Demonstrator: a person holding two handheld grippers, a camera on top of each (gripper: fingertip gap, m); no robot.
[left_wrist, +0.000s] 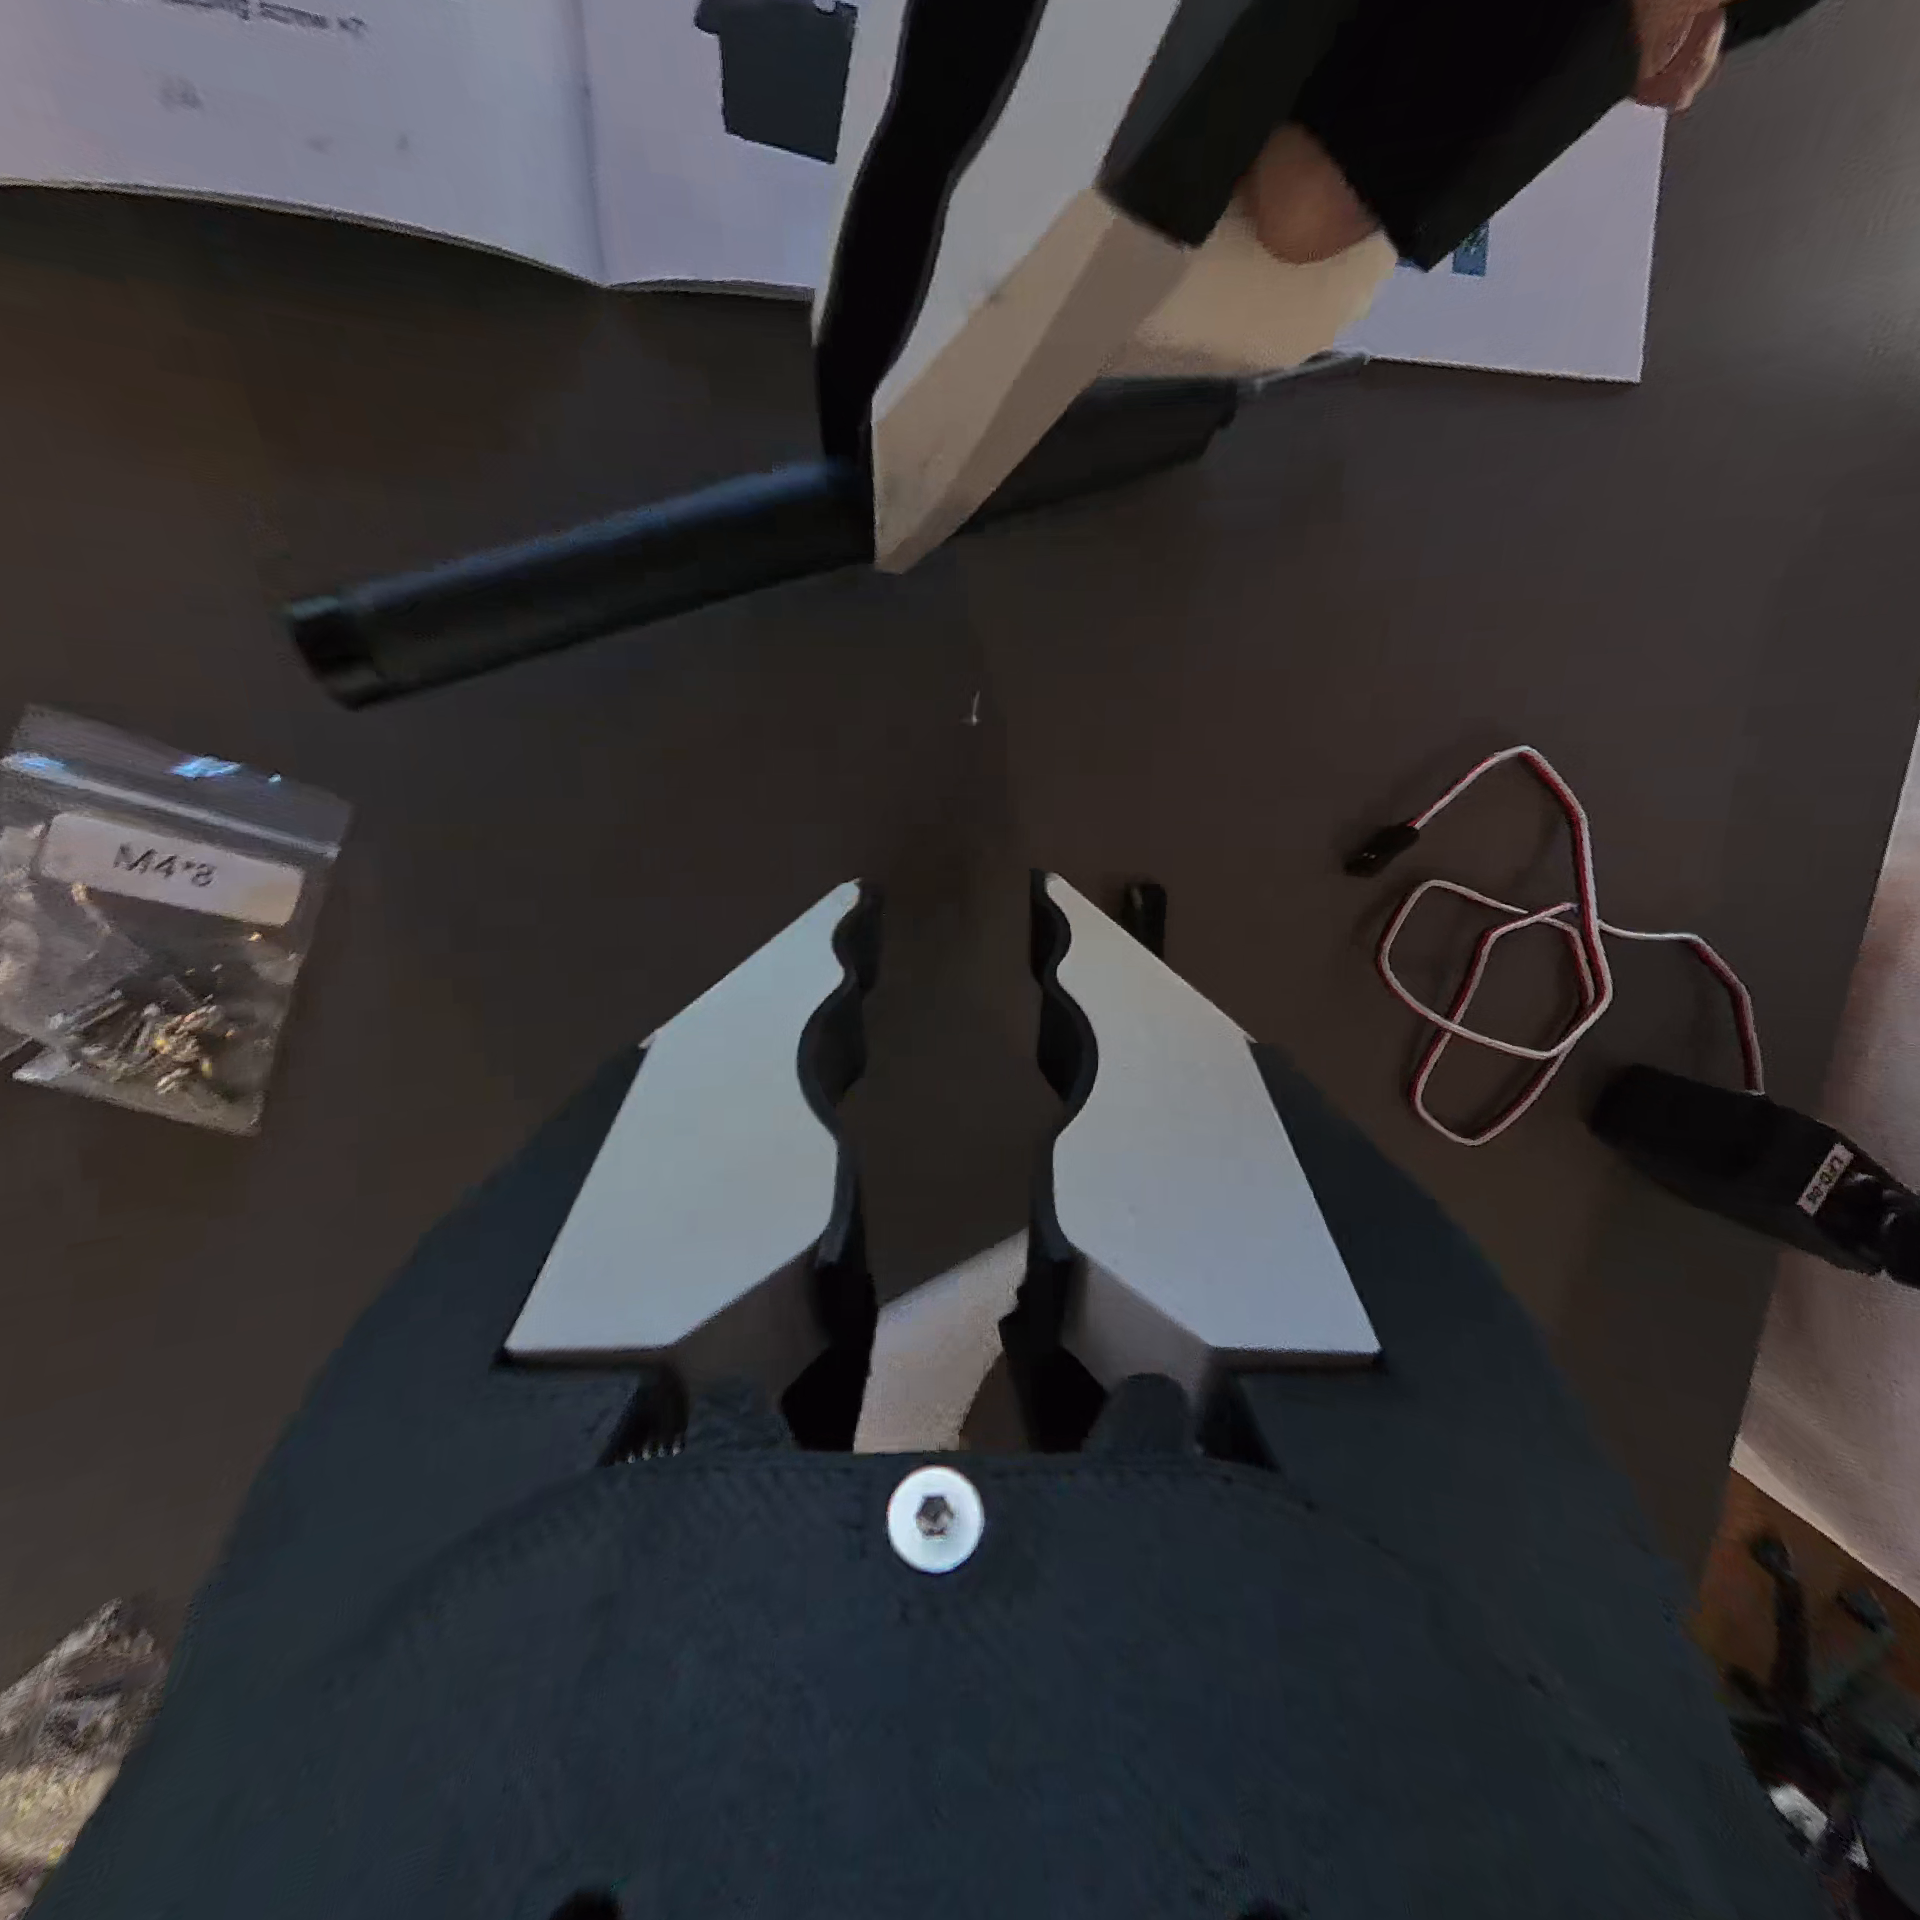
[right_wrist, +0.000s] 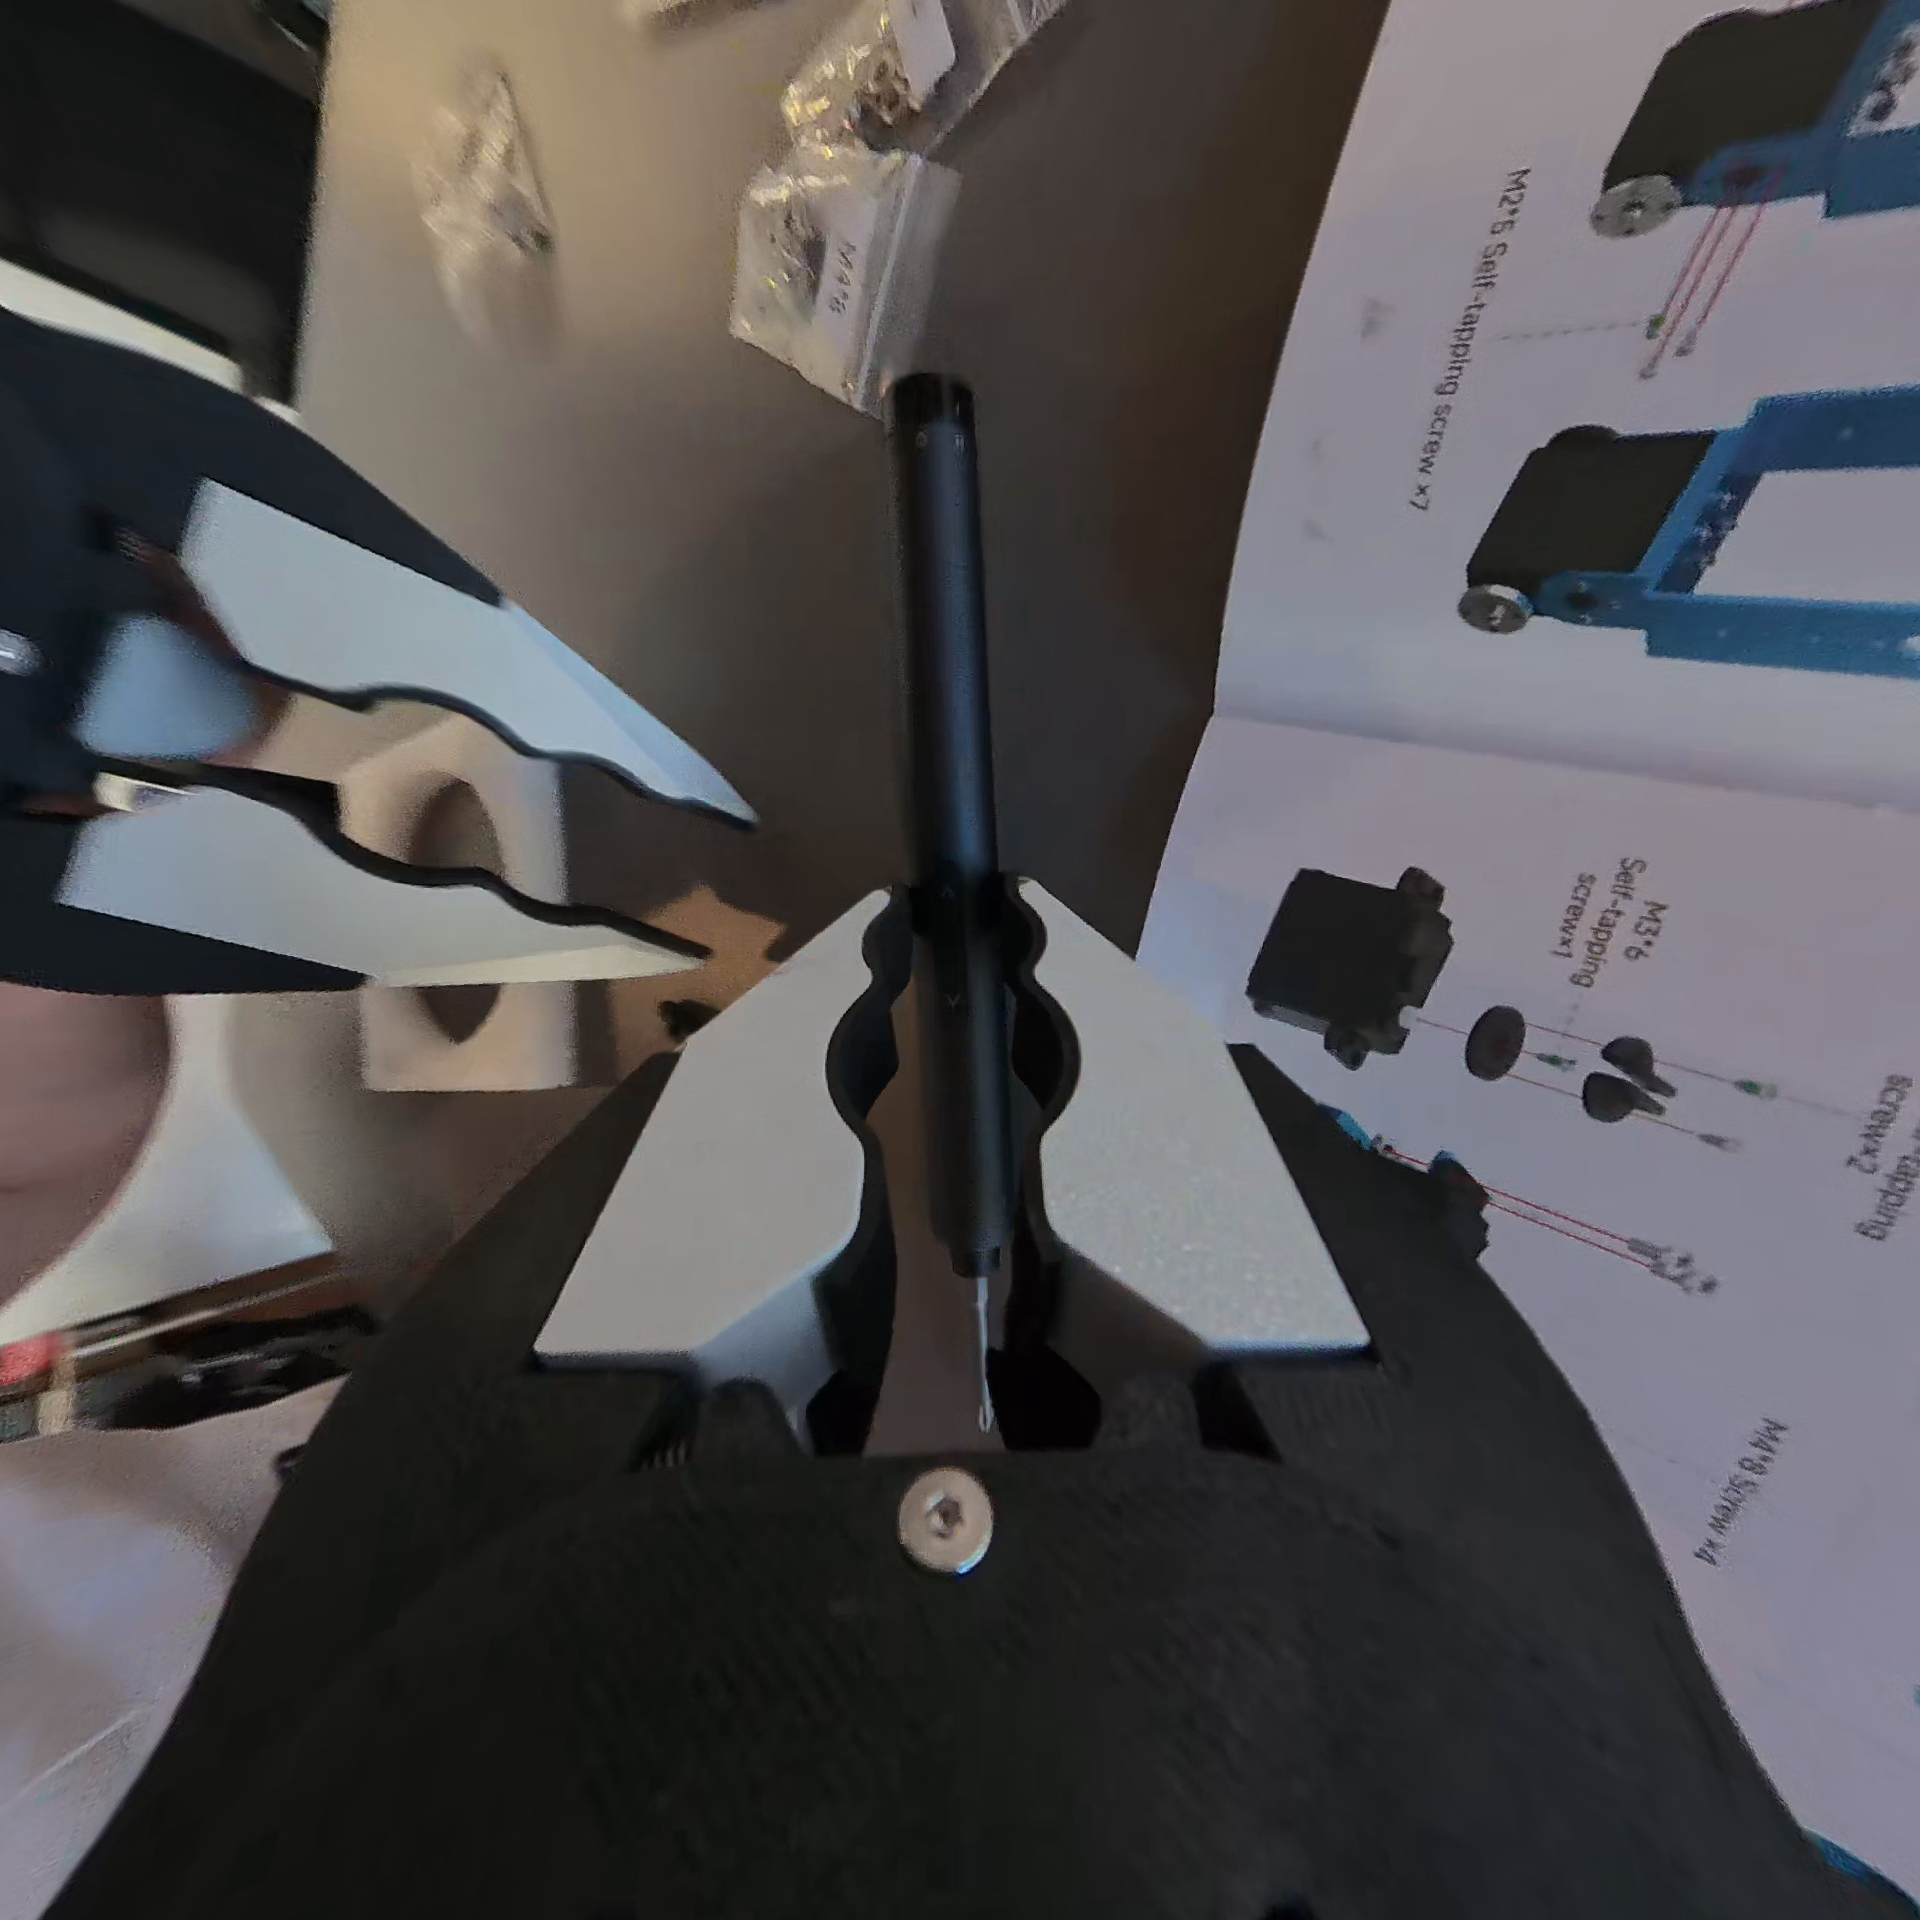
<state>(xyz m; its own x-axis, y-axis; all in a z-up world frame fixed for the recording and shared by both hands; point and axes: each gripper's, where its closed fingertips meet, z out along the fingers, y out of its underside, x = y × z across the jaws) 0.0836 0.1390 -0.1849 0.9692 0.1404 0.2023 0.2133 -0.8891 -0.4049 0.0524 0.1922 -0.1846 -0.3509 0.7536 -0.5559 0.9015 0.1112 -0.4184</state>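
On the dark matte table (left_wrist: 520, 1039), at far left, lies a clear crinkled plastic bag of small metal screws (left_wrist: 156, 925) with a white label. Beyond it lies open a glossy white instruction booklet (left_wrist: 364, 114). At centre, the left gripper (left_wrist: 956, 904), white wedge-shaped fingers with wavy black rubber pads, hangs over bare table, jaws parted and empty. Beyond it, the right gripper (right_wrist: 956, 904) clamps a slim, smooth black cylindrical screwdriver (right_wrist: 951, 665); its thin metal bit points back toward that gripper's base, and its handle juts out past the fingertips. To the right, a looped red-and-white wire (left_wrist: 1507, 966) runs to a boxy black servo (left_wrist: 1766, 1174).
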